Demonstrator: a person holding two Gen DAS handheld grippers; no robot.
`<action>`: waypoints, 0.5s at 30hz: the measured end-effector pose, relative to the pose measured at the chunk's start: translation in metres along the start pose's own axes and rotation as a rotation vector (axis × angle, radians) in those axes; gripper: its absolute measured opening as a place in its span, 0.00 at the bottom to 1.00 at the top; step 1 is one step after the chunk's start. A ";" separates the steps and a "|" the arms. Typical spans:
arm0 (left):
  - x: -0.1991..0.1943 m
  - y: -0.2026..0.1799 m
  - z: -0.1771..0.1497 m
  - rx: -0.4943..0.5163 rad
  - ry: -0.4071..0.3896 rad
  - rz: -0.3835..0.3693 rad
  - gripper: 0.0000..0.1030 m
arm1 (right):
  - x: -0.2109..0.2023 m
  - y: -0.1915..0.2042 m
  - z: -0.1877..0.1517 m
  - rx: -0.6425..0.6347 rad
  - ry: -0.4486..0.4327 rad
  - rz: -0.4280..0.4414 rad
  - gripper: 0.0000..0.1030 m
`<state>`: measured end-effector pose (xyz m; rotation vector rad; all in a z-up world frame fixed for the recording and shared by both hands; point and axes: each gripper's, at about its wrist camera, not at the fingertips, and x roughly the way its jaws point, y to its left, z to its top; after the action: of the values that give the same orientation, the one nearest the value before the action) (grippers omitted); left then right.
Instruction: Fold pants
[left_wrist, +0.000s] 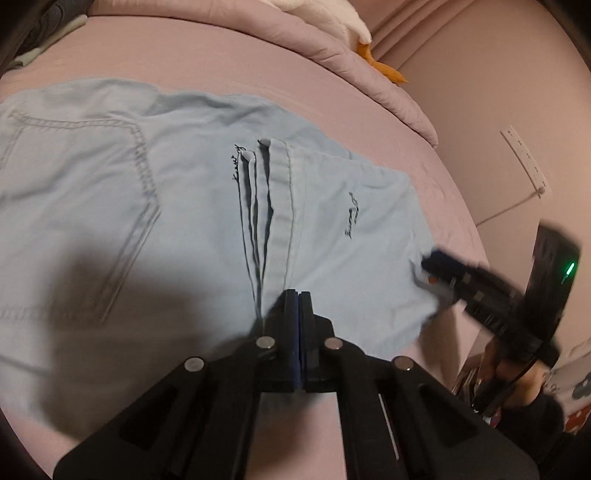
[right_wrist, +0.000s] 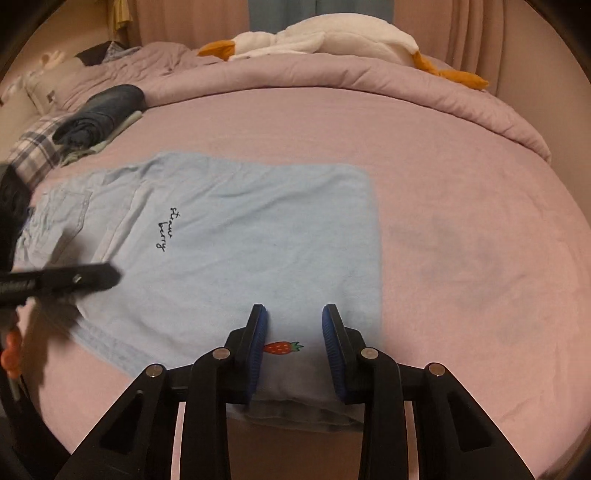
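Light-blue pants (right_wrist: 236, 254) lie folded flat on the pink bed (right_wrist: 461, 206). Left gripper (left_wrist: 298, 295): its 2 fingers pressed together at the near hem edge; whether cloth is pinched, cannot tell. Right gripper (right_wrist: 294, 314): fingers spread, straddling the strawberry print (right_wrist: 282, 347) at the pants' near edge. Plush goose (right_wrist: 332, 37) sits far back.

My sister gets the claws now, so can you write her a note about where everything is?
Left claw: shut, its tips at the near edge of the pants, by the stacked hems. I cannot tell whether it pinches cloth.
Right claw: open, over the folded end with the strawberry picture, holding nothing.
The light blue pants lie flat on the pink bed, already folded over, legs laid on the pocket part.
Left to do: probably one more fold to make a smaller bundle, then smooth it.
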<state>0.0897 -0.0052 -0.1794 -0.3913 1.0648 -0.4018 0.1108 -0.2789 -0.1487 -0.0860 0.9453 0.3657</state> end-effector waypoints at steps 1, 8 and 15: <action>-0.001 0.000 -0.002 0.006 -0.004 0.004 0.03 | -0.004 0.007 -0.001 -0.015 -0.025 0.030 0.32; 0.005 -0.001 0.009 -0.032 0.002 -0.034 0.03 | 0.033 0.088 0.052 -0.189 -0.011 0.247 0.27; 0.005 -0.007 0.018 -0.044 0.010 -0.058 0.04 | 0.088 0.134 0.082 -0.234 0.099 0.244 0.13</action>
<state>0.1068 -0.0115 -0.1725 -0.4608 1.0751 -0.4325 0.1752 -0.1112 -0.1602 -0.2049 1.0105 0.7033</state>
